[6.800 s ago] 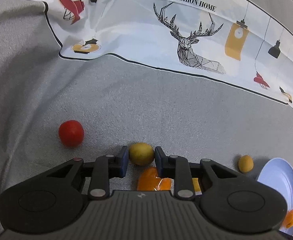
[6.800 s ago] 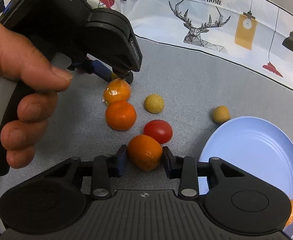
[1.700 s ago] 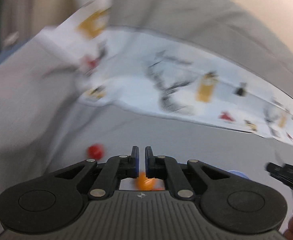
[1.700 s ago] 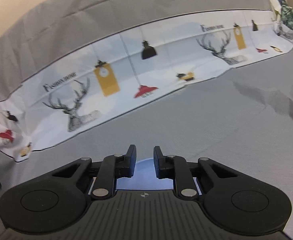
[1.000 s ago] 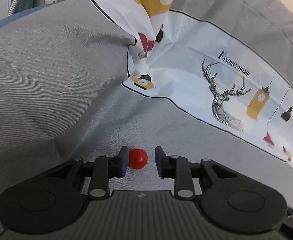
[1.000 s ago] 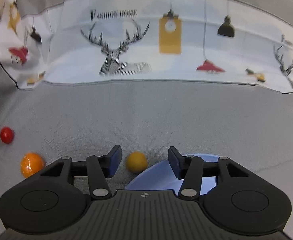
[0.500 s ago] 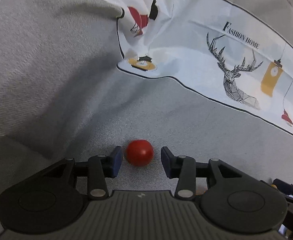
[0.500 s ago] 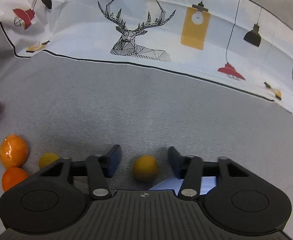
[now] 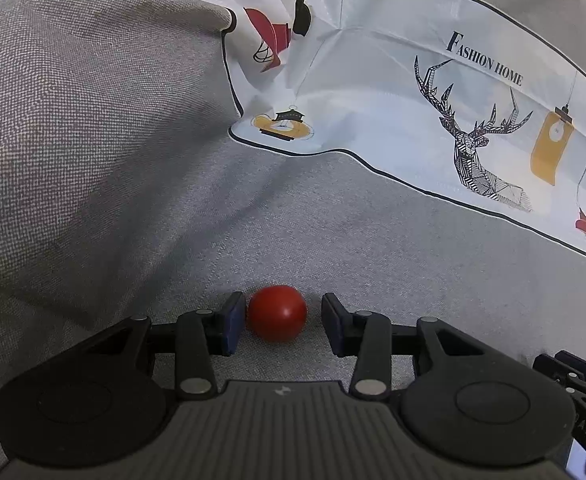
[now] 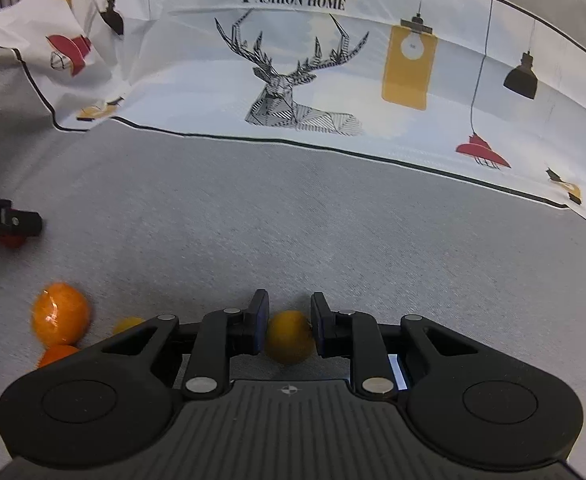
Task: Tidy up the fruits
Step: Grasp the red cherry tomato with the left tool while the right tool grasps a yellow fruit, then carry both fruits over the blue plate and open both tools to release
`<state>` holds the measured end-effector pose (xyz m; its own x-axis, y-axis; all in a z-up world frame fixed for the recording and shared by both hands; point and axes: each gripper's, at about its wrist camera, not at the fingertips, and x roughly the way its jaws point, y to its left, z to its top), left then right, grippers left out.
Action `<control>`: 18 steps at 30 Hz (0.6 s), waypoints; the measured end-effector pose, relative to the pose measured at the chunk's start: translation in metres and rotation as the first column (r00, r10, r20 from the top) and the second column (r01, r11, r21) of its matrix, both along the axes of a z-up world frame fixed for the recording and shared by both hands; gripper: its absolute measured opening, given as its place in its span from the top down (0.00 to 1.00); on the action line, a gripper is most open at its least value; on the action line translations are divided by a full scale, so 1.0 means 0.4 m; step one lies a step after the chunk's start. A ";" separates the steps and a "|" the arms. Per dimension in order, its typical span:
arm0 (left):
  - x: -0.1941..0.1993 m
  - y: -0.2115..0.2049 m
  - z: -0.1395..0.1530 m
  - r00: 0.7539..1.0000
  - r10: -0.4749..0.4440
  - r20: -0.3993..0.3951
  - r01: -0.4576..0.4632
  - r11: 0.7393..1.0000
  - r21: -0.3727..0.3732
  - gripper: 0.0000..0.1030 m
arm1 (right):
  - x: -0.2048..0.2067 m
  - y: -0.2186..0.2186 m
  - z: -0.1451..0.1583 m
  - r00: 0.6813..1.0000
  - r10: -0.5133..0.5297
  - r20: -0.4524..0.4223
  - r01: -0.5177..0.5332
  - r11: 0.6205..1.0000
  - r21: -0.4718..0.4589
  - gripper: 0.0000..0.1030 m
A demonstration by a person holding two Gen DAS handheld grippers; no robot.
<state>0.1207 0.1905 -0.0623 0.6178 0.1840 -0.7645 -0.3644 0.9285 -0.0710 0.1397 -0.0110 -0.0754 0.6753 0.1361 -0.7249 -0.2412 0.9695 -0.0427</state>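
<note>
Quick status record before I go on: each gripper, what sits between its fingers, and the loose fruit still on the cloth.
left gripper: closing, red fruit between the fingers, touching one pad, gap at the other
right gripper: closing, fingers at both sides of the yellow fruit
loose fruit: wrapped orange, a second orange and a small yellow fruit beside it
surface: grey cloth
backdrop: printed deer sheet

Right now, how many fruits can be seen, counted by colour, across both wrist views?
Red: 1, the tomato
Orange: 2, a wrapped orange and an orange below it
Yellow: 2, one between the right tool's fingers, one partly hidden
Total: 5
</note>
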 end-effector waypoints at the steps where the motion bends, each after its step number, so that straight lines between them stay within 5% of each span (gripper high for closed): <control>1: 0.000 -0.001 0.001 1.000 0.001 0.000 -0.001 1.000 0.004 0.63 | 0.000 0.001 0.002 1.000 0.002 0.000 -0.002 1.000 0.007 0.77; 11: -0.003 -0.015 0.026 0.999 -0.039 0.029 0.038 0.999 0.027 0.69 | -0.002 0.005 0.010 1.000 0.013 0.002 -0.013 0.998 0.054 0.77; 18: 0.010 -0.032 0.000 0.996 -0.084 -0.033 0.085 0.996 0.022 0.68 | 0.002 0.012 -0.012 0.999 0.028 -0.046 -0.025 0.997 0.068 0.77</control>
<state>0.1248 0.1777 -0.0624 0.6074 0.1502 -0.7801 -0.2861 0.9574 -0.0384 0.1405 -0.0062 -0.0804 0.6366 0.2033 -0.7439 -0.2669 0.9631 0.0348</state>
